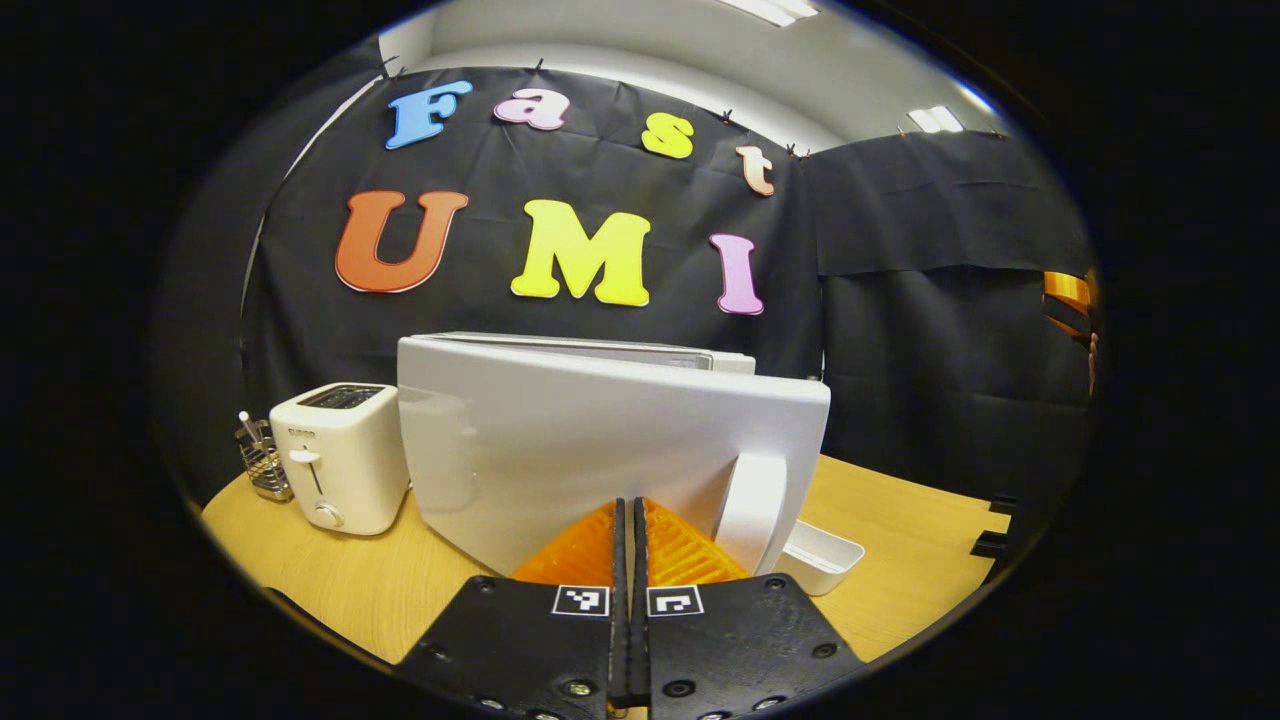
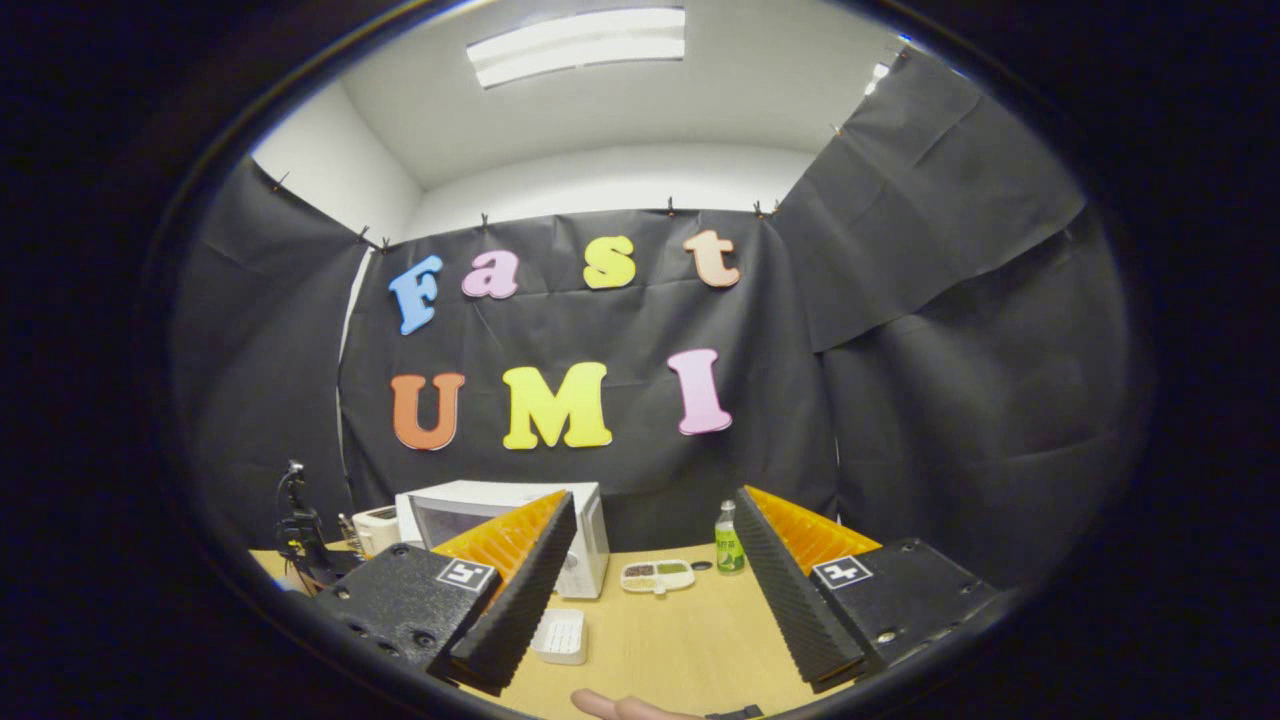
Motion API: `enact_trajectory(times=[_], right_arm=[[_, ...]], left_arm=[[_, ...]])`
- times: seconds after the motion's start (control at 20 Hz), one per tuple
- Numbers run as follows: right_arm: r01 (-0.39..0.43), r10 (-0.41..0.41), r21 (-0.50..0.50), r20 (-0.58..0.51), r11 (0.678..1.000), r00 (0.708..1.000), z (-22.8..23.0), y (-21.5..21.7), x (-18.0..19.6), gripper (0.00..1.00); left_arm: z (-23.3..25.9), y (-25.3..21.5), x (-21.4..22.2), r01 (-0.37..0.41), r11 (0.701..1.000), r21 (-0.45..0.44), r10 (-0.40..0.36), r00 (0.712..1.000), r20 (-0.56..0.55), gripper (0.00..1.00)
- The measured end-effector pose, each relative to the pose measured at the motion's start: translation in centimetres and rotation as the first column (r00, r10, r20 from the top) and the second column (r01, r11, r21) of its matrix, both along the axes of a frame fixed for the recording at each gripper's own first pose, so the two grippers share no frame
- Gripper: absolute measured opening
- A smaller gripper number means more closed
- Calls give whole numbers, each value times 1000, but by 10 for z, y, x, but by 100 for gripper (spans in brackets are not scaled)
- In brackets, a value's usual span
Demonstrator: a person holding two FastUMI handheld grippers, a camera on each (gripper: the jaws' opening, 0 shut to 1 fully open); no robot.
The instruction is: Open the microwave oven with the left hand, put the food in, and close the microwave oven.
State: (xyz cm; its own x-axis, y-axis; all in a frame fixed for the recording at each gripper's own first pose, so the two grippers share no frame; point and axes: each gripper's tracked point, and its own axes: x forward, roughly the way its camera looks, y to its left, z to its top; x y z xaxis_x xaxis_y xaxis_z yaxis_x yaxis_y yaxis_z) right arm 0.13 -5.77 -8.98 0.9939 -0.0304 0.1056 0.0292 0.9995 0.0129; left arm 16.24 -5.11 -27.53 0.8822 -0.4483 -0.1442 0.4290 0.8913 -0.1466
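Left fingers: your left gripper [image 1: 630, 520] has its two orange fingers pressed together, with nothing between them; the tips sit right at the face of the microwave door [image 1: 610, 440], just beside the door handle [image 1: 752, 510]. Whether the tips touch the door, you cannot tell.
Right fingers: your right gripper [image 2: 650, 580] has its fingers spread wide apart and holds nothing; it hangs above the table, well back from the oven.
Microwave: in the right gripper view the white microwave oven [image 2: 505, 535] stands at the back left of the wooden table [image 2: 680, 640]. In the left gripper view the door looks swung out toward you, its white outer side facing the camera, the oven's top showing behind it.
Food: a white tray [image 2: 561, 635] lies on the table in front of the oven; in the left gripper view it pokes out past the door's lower right edge [image 1: 825, 555]. What it holds, you cannot tell.
Beside the oven: a white toaster [image 1: 340, 455] stands to the left, with a wire holder [image 1: 262, 462] beyond it.
Farther right: a divided dish [image 2: 657, 575] and a green bottle [image 2: 728, 540] stand near the back wall.
Bottom edge: part of a hand [image 2: 625, 707] shows in the right gripper view.
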Motion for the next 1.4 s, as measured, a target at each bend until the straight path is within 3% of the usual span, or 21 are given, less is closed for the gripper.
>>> enact_trajectory(times=[0.2, 0.25, 0.4, 0.45, 0.5, 0.65, 0.7, 0.75, 0.95, 1.0, 1.05, 1.3, 1.35, 1.4], right_arm=[[-10, 10, 15, 2, 1000, 1000, -5, -9, 7, 92], [-8, 8, 14, 5, 1000, 1000, -4, -13, 10, 100], [0, 0, -3, 13, 1000, 1000, -6, -20, 22, 100], [-10, 10, -5, 9, 1000, 1000, -8, -19, 25, 91], [-31, 31, -1, 5, 1000, 1000, -11, -15, 28, 100], [-71, 71, 20, -11, 997, 997, -18, -12, 43, 100], [-72, 72, 26, -13, 997, 997, -21, -15, 51, 91], [-73, 73, 30, -13, 997, 997, -23, -17, 57, 100], [-80, 81, 46, -28, 996, 996, -35, -22, 71, 100], [-79, 81, 49, -35, 996, 996, -38, -25, 75, 91], [-78, 80, 50, -44, 996, 996, -43, -28, 78, 100], [-57, 62, 67, -68, 996, 996, -55, -46, 85, 100], [-52, 56, 63, -72, 997, 996, -56, -49, 83, 100], [-56, 60, 64, -68, 996, 996, -53, -49, 81, 91]], left_arm=[[-3, -21, 19, 8, 1000, -25, -7, 1000, 3, 0], [-5, -25, 23, 7, 1000, -26, -7, 1000, 1, 0], [-11, -38, 43, 1, 1000, -10, -1, 1000, -14, 0], [-10, -42, 49, -5, 1000, -3, 5, 1000, -14, 0], [-7, -47, 53, -10, 1000, 2, 10, 1000, -8, 0], [-2, -62, 72, -15, 1000, 13, 15, 1000, 4, 0], [0, -66, 78, -20, 1000, 12, 20, 1000, 0, 0], [0, -70, 86, -24, 1000, 12, 24, 1000, -6, 0], [-4, -85, 117, -62, 998, 6, 62, 997, -34, 0], [-7, -89, 123, -73, 997, 7, 73, 996, -42, 0], [-9, -91, 130, -92, 996, 12, 92, 995, -46, 0], [-19, -102, 158, -127, 990, 66, 129, 991, -35, 0], [-30, -100, 158, -141, 984, 109, 150, 986, -78, 0], [-27, -100, 160, -140, 985, 102, 146, 988, -52, 0]])
